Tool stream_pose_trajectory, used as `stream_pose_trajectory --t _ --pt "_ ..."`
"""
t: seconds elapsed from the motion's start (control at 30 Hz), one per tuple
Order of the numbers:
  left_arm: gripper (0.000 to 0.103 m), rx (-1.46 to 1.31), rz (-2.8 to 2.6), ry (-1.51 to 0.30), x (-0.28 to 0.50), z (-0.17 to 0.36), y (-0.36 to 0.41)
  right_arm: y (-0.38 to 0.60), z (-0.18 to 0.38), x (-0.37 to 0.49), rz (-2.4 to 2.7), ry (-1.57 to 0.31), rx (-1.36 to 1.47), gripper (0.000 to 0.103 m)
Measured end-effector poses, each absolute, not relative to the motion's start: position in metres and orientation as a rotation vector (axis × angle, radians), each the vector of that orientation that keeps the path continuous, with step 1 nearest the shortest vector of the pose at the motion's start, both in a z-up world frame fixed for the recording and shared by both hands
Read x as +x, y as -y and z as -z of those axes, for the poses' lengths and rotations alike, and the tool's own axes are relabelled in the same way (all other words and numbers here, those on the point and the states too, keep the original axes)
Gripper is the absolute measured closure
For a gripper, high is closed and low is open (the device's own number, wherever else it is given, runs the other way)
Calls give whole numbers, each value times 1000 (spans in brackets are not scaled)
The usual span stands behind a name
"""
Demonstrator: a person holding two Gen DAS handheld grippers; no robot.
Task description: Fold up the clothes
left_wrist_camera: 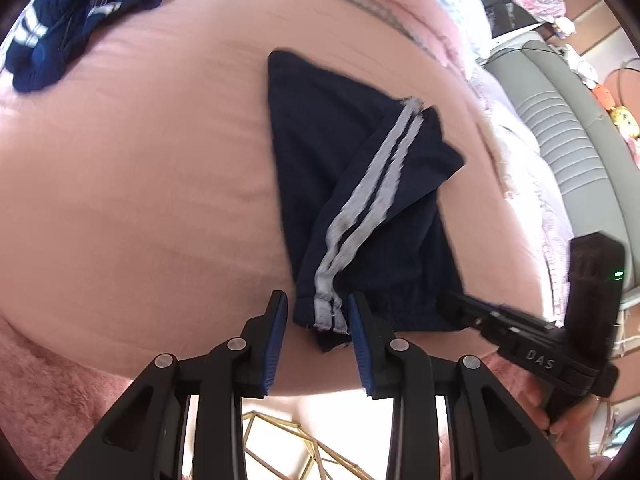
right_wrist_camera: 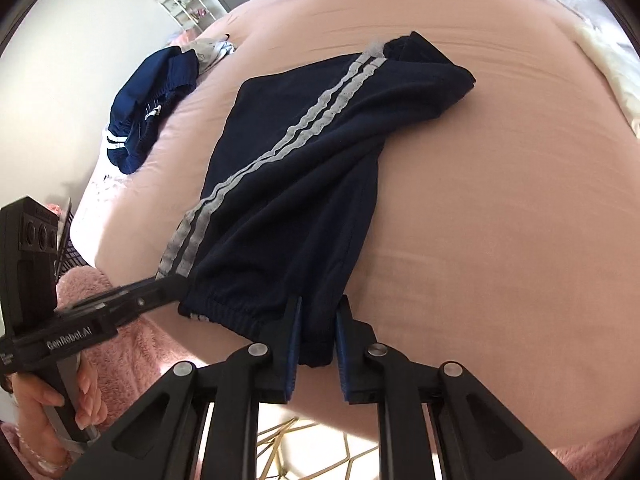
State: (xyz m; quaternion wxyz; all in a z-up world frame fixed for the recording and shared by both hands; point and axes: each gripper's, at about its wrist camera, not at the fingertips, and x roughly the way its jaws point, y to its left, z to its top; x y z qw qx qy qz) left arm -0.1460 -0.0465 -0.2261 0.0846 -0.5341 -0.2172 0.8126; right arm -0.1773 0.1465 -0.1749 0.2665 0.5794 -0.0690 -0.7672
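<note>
Navy trousers (left_wrist_camera: 352,184) between both grippers' fingers (left_wrist_camera: 276,320)

Left gripper (left_wrist_camera: 318,314) low and level, blue-padded fingers (left_wrist_camera: 276,340) spread apart, right gripper (right_wrist_camera: 317,330) alongside with its pads (right_wrist_camera: 292,344) set narrower yet parted, bare hand (right_wrist_camera: 52,408) wrapped around left gripper's handle.

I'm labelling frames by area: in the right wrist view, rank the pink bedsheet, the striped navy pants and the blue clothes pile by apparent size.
1. pink bedsheet
2. striped navy pants; nearness inflates it
3. blue clothes pile; farther off, so true size unsure
</note>
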Motion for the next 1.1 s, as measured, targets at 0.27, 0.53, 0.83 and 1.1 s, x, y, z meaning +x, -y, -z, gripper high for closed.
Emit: stream_pose_trajectory --t 0.27,0.53,0.83,1.1 --pt "73 -1462 -2452 439 -216 191 36 -201 150 -205 2144 473 1476 74" --pt "73 -1502 -2365 172 -326 222 -18 -196 165 -290 2255 232 1564 74" --pt "73 -1468 -2241 134 -371 239 -42 -188 185 -334 2225 199 1553 74" --pt "88 -1460 -2317 173 -362 236 -26 -186 184 -345 2175 288 1469 74"
